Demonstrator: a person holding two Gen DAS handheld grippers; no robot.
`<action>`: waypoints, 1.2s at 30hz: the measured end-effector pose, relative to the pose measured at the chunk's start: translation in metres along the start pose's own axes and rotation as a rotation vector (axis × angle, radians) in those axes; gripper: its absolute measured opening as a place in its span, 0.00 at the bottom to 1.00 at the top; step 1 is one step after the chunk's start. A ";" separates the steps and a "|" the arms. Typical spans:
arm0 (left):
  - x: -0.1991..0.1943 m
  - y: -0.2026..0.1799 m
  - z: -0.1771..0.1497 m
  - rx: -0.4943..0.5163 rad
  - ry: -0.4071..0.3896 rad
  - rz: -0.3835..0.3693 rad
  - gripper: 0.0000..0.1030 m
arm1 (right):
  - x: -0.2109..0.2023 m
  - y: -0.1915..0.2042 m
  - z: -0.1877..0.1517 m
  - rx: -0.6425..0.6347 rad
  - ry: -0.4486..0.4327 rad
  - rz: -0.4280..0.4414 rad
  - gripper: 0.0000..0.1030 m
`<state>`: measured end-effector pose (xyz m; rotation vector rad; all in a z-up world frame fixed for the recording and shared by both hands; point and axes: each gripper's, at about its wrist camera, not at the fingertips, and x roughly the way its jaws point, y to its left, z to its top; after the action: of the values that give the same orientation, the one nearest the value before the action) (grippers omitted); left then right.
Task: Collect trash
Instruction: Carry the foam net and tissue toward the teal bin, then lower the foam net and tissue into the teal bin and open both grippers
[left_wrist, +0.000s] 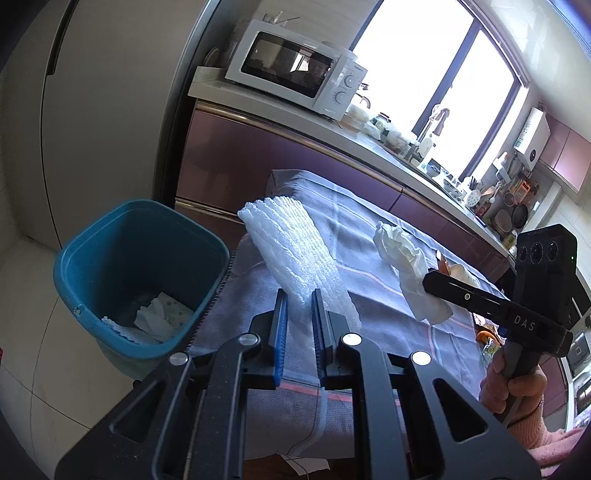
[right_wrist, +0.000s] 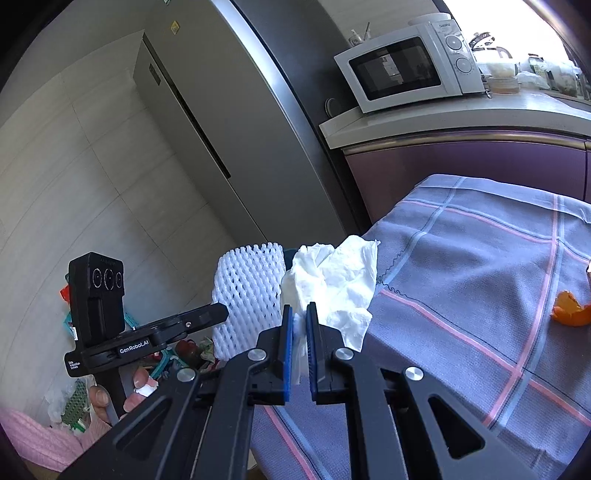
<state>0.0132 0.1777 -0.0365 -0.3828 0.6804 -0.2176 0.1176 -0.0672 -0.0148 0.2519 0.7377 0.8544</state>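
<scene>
White foam net (left_wrist: 295, 251) is pinched in the left gripper (left_wrist: 299, 306) at frame center, held up over the cloth-covered table (left_wrist: 369, 229). Crumpled tissue (right_wrist: 332, 280) is clamped in the right gripper (right_wrist: 300, 321), also mid-frame. Blue bin (left_wrist: 140, 273) sits lower left with paper scraps inside; orange peel (right_wrist: 569, 310) lies at the cloth's right edge.

Open way to the bin beside the table

The blue bin (left_wrist: 140, 273) stands open-topped against the table edge (left_wrist: 218, 295), holding only a little paper low down; the fridge (left_wrist: 92, 110) rises behind it, and bare cloth (right_wrist: 461, 258) offers passing room short of the orange peel (right_wrist: 570, 310).
</scene>
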 end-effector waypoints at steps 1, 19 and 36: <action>-0.001 0.004 0.001 -0.005 -0.004 0.007 0.13 | 0.003 0.001 0.001 -0.003 0.003 0.004 0.06; -0.018 0.048 0.008 -0.062 -0.047 0.099 0.13 | 0.048 0.026 0.014 -0.066 0.059 0.069 0.06; -0.028 0.081 0.014 -0.088 -0.075 0.188 0.13 | 0.085 0.050 0.020 -0.135 0.099 0.109 0.06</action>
<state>0.0071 0.2637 -0.0435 -0.4071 0.6489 0.0050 0.1380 0.0316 -0.0179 0.1312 0.7597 1.0221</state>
